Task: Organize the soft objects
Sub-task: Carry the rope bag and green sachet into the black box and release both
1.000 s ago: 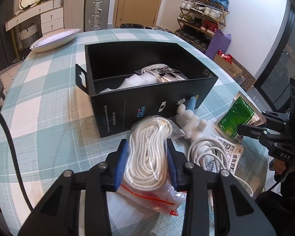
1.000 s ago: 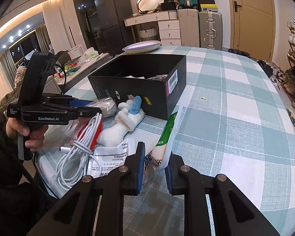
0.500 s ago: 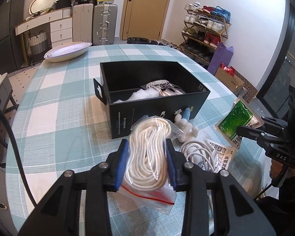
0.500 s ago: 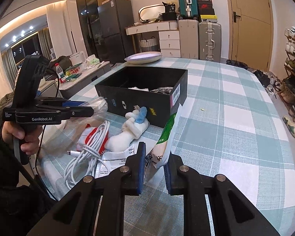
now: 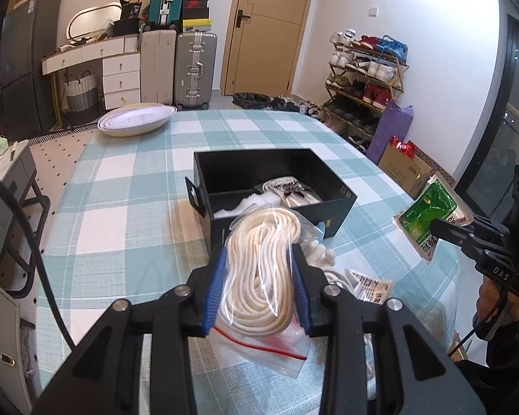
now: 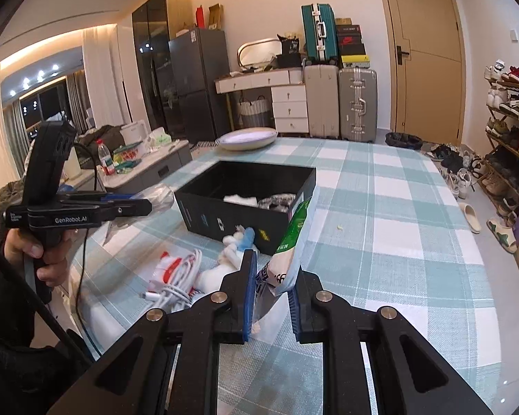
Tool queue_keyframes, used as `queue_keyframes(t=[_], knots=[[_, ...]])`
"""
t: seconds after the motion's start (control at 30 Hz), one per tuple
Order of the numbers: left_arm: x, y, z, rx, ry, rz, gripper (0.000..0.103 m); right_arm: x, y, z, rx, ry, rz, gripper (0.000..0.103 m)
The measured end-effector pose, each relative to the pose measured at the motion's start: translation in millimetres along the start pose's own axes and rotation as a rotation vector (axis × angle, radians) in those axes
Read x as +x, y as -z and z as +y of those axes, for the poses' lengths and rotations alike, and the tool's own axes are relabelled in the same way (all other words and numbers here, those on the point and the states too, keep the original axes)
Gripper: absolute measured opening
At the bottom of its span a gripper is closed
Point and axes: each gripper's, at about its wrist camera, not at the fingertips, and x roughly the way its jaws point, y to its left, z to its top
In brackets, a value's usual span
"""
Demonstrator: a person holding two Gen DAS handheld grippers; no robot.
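Observation:
My left gripper is shut on a clear zip bag of white rope and holds it above the table, in front of the open black box. My right gripper is shut on a green-and-white packet, held upright above the table; the packet also shows in the left wrist view. The box holds white soft items. A white plush toy with a blue part lies on the table by the box front.
A coiled white cable and a printed paper packet lie near the front edge. A white oval dish stands at the far end of the checked tablecloth. Suitcases, a shoe rack and a door stand beyond.
Both grippers have risen with their loads, lifting the rope bag and the green packet off the table. The box and the plush toy have not moved.

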Motion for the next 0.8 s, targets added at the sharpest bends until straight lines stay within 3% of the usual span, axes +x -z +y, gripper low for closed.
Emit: queue_keyframes(t=[0.3, 0.8], knots=[[-24.5, -16.9, -6.1, 0.01, -0.005, -0.064, 0.034, -30.6, -38.1, 9.5, -0.029, -0.026, -0.118, 0.016], [-26.1, -45.7, -4.4, -0.007, -0.029, -0.11, 0.034, -32.0, -89.8, 27.2, -0.049, -0.093, -0.193, 0.016]])
